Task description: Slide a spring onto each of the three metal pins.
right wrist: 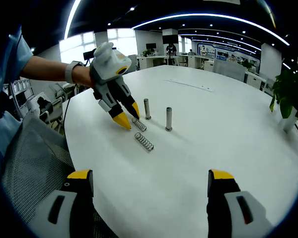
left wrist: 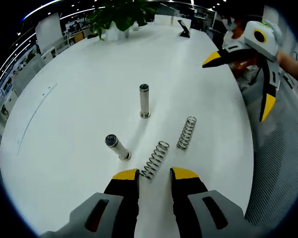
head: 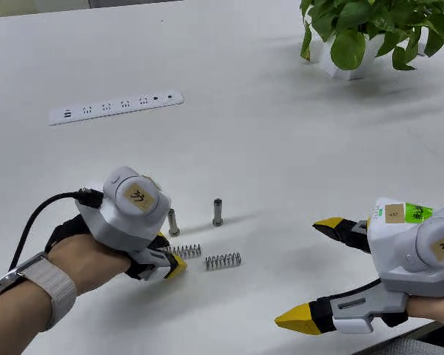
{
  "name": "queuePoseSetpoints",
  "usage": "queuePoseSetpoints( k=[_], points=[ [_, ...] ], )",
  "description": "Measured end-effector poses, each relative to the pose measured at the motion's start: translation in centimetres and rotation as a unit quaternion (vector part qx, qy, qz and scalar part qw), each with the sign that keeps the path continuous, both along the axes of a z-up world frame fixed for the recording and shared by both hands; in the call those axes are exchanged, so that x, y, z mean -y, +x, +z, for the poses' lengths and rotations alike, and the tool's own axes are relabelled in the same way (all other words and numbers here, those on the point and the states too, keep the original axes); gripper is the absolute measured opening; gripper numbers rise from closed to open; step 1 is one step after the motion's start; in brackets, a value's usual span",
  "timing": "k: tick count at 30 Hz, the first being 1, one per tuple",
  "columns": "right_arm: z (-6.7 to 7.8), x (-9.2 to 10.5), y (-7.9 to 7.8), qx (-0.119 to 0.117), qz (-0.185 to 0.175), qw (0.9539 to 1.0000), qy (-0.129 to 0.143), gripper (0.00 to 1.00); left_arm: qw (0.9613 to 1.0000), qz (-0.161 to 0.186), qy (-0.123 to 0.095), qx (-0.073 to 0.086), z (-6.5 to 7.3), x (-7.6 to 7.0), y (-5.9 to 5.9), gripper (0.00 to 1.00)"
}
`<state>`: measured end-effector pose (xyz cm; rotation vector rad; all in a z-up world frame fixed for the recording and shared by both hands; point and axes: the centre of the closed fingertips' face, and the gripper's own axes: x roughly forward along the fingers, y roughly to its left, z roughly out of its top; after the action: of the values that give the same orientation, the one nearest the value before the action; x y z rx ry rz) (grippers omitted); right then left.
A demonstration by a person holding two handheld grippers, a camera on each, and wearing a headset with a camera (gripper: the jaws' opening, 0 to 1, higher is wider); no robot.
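Our left gripper (left wrist: 155, 173) straddles the nearer spring's (left wrist: 155, 157) end, jaws parted. We should close gently, mid-coil. Our right gripper (right wrist: 150, 174) hovers wide open

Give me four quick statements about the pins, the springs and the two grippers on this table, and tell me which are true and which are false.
1. Two pins stand upright on the table. True.
2. One pin already has a spring on it. False: both pins are bare, and the two springs lie flat on the table beside them.
3. The right gripper is wide open and holds nothing. True.
4. The left gripper is shut on a pin. False: its jaws are apart, low at the table, with the end of the nearer spring between the tips.
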<state>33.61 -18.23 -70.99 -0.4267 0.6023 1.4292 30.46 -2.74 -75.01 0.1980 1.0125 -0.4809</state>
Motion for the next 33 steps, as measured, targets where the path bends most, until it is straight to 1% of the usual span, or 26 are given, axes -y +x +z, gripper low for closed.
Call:
queuePoseSetpoints(
  k=[2, 3, 5, 7, 8, 9, 10, 14, 16, 17, 18, 21, 25, 30, 32, 33],
  points=[
    [-0.15, 0.15, -0.14, -0.003, 0.000, 1.0000, -0.002, 0.97, 1.0000, 0.000, 0.000, -0.006, -0.08, 0.10, -0.11, 0.25],
    [-0.24, 0.24, -0.20, -0.003, 0.001, 1.0000, -0.003, 0.97, 1.0000, -0.003, -0.002, -0.003, -0.07, 0.10, 0.01, 0.25],
    [-0.36, 0.42, -0.31, -0.004, 0.003, 1.0000, -0.007, 0.97, 1.0000, -0.004, 0.000, -0.006, -0.09, 0.11, 0.02, 0.25],
    [-0.38, 0.53, -0.32, -0.004, 0.003, 1.0000, -0.008, 0.97, 0.9999, -0.009, 0.002, -0.009, -0.11, 0.30, 0.06, 0.22],
    [-0.38, 0.61, -0.25, -0.004, 0.002, 1.0000, -0.008, 0.97, 0.9998, -0.015, 0.011, -0.008, -0.11, 0.30, 0.12, 0.21],
    [-0.36, 0.64, -0.18, -0.004, 0.001, 1.0000, -0.007, 0.97, 0.9997, -0.018, 0.014, -0.011, -0.14, 0.31, 0.07, 0.20],
    [-0.35, 0.67, -0.13, -0.004, 0.000, 1.0000, -0.006, 0.97, 0.9996, -0.021, 0.016, -0.010, -0.14, 0.34, 0.11, 0.19],
    [-0.43, 0.72, -0.10, -0.004, 0.000, 1.0000, -0.007, 0.96, 0.9986, -0.038, 0.032, -0.018, -0.30, 0.14, 0.11, 0.19],
    [-0.54, 0.70, -0.15, -0.005, 0.000, 1.0000, -0.007, 0.96, 0.9973, -0.051, 0.049, -0.021, -0.37, 0.07, 0.14, 0.18],
    [-0.57, 0.69, -0.19, -0.006, 0.000, 1.0000, -0.007, 0.96, 0.9957, -0.065, 0.062, -0.022, -0.35, 0.09, 0.06, 0.16],
    [-0.54, 0.67, -0.23, -0.006, 0.001, 1.0000, -0.007, 0.96, 0.9946, -0.074, 0.069, -0.022, -0.35, 0.13, 0.05, 0.15],
    [-0.58, 0.63, -0.34, -0.007, 0.000, 1.0000, -0.006, 0.96, 0.9920, -0.093, 0.080, -0.032, -0.39, 0.41, -0.09, 0.15],
    [-0.72, 0.65, -0.47, -0.009, 0.000, 0.9999, -0.008, 0.96, 0.9911, -0.099, 0.082, -0.033, -0.42, 0.43, 0.00, 0.13],
    [-0.66, 0.66, -0.73, -0.009, 0.002, 0.9999, -0.008, 0.95, 0.9898, -0.104, 0.092, -0.034, -0.44, 0.42, -0.08, 0.11],
    [-0.66, 0.66, -0.74, -0.010, 0.001, 0.9999, -0.007, 0.95, 0.9902, -0.101, 0.091, -0.033, -0.39, 0.54, -0.20, 0.11],
    [-0.64, 0.66, -0.73, -0.009, 0.001, 0.9999, -0.007, 0.95, 0.9908, -0.098, 0.089, -0.029, -0.43, 0.47, -0.22, 0.11]
  ],
)
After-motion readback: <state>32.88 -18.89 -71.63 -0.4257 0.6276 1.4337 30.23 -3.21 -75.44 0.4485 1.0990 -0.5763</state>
